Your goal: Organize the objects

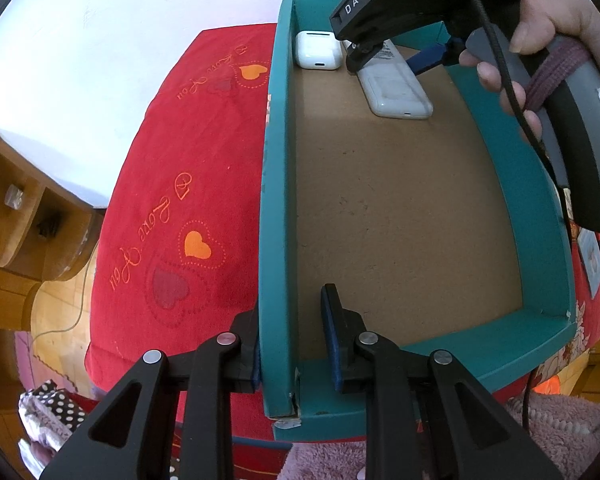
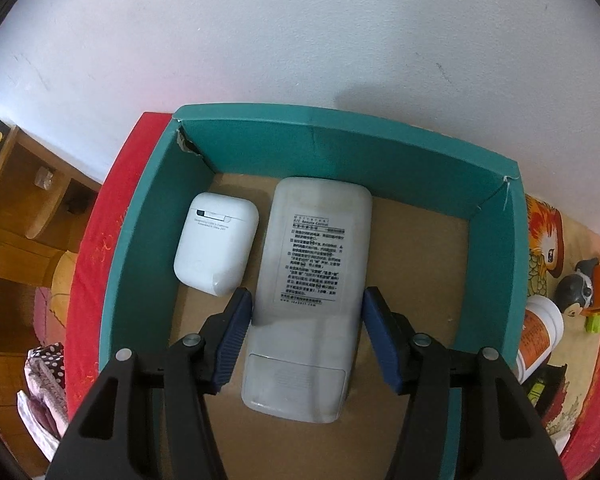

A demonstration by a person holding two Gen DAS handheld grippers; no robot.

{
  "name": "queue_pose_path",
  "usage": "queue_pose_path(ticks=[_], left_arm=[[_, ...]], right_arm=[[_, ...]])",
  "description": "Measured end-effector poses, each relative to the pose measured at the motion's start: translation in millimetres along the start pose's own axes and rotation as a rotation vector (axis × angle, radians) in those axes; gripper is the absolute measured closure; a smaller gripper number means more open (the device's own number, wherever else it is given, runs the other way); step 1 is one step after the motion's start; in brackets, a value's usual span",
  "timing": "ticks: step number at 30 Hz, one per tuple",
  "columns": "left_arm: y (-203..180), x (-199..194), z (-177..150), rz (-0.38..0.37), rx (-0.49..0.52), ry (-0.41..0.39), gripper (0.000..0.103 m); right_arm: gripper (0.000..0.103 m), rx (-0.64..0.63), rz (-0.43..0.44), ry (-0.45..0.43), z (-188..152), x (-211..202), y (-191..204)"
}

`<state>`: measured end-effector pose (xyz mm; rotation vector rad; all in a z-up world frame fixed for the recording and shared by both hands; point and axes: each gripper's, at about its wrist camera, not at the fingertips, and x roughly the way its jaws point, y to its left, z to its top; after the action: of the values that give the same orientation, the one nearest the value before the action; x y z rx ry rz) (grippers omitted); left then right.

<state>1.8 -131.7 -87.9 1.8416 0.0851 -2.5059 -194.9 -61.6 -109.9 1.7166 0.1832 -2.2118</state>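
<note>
A teal box [image 1: 274, 200] with a brown floor lies on a red blanket. My left gripper [image 1: 294, 356] is shut on the box's near left wall, one pad outside and one inside. A white remote [image 2: 312, 280] lies face down on the box floor [image 2: 420, 260], beside a white earbud case [image 2: 216, 244] on its left. My right gripper [image 2: 308, 332] points down into the box and straddles the remote. It is open, with a thin gap at the right pad. In the left wrist view, the right gripper [image 1: 388, 58] sits over the remote [image 1: 396, 92] at the far end, next to the case [image 1: 318, 50].
The red heart-print blanket [image 1: 188, 160] spreads left of the box. A wooden shelf unit [image 1: 20, 208] stands at far left. A white bottle with an orange label [image 2: 538, 336] and a penguin toy [image 2: 580, 288] lie right of the box. A person's hand [image 1: 540, 40] holds the right gripper.
</note>
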Motion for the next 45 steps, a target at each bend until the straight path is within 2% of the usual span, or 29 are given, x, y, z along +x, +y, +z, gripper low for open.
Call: queue_pose_path(ticks=[6, 13, 22, 30, 36, 38, 45], left_arm=[[0.2, -0.4, -0.9, -0.001, 0.001, 0.0, 0.079], [0.6, -1.1, -1.5, -0.002, 0.001, -0.001, 0.079], [-2.4, -2.0, 0.5, -0.002, 0.001, 0.001, 0.079], [-4.0, -1.4, 2.2, -0.001, 0.002, 0.003, 0.079], [-6.9, -1.6, 2.7, 0.003, -0.001, 0.004, 0.079], [2.5, 3.4, -1.2, 0.003, 0.0, 0.004, 0.079], [5.8, 5.6, -1.6, 0.006, 0.0, 0.003, 0.079]], right_arm=[[0.045, -0.015, 0.043, -0.015, -9.3, -15.9, -4.6], [0.045, -0.043, 0.127, -0.077, -23.5, -62.4, -21.0], [0.045, 0.043, 0.122, -0.14, -36.2, -100.6, -81.5], [0.045, 0.121, 0.064, -0.103, -76.6, -106.2, -144.2], [0.045, 0.204, 0.078, -0.078, -106.9, -98.6, -174.8], [0.045, 0.227, 0.086, -0.073, -114.1, -98.8, -183.0], [0.045, 0.283, 0.116, -0.08, -123.4, -92.7, -194.3]])
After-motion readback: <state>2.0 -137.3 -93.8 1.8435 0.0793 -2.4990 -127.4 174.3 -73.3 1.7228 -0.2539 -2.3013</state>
